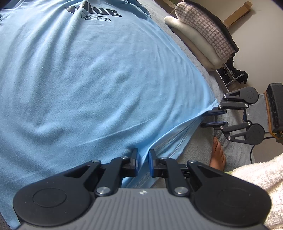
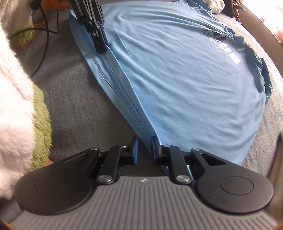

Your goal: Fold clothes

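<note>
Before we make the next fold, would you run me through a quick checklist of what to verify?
1. Left gripper pinching the shirt hem: ok.
2. Right gripper gripping the hem: not ok; jaws open, edge between them unpinched.
3. Shirt flat on the blanket: ok, light wrinkles only.
4. Print facing up: ok.
5. Cable off the shirt: ok, it lies beside it.
6. Sleeves laid flat at the far end: cannot tell.
</note>
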### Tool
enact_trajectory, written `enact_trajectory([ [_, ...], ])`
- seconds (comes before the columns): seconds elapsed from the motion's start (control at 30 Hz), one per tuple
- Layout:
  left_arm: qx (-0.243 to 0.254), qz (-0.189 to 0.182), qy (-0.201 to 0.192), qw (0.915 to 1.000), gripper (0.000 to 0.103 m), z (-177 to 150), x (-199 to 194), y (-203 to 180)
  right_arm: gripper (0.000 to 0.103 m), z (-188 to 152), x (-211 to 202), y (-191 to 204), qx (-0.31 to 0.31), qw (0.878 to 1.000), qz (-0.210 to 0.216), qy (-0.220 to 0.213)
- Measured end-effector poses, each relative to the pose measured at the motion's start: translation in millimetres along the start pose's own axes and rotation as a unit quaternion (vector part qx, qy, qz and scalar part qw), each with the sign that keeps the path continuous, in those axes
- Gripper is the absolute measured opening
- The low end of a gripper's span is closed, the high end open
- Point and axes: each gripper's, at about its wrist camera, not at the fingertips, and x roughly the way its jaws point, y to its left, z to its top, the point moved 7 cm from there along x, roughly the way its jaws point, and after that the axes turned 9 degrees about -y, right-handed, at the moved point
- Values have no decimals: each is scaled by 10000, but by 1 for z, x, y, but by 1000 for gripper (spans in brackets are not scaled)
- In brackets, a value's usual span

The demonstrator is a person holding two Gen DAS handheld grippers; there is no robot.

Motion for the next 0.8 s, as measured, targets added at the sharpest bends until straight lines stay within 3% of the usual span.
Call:
enact_trajectory([
  [0.27,-23,-12,7,10000,13,1,0,1,17,-6,11,8,-539,9985,0,138],
  [0.33,-18,-10,6,10000,13,1,0,1,9,-4,13,8,-525,9985,53,174],
  [0.37,-14,-9,5,10000,13,0,0,1,0,-3,12,7,-529,9984,64,198],
  [0.6,21,-5,8,10000,13,0,0,1,0,-8,6,8,-409,9976,353,442],
  [0.8,69,-9,1,10000,13,0,0,1,0,-13,7,13,-235,9983,298,436],
])
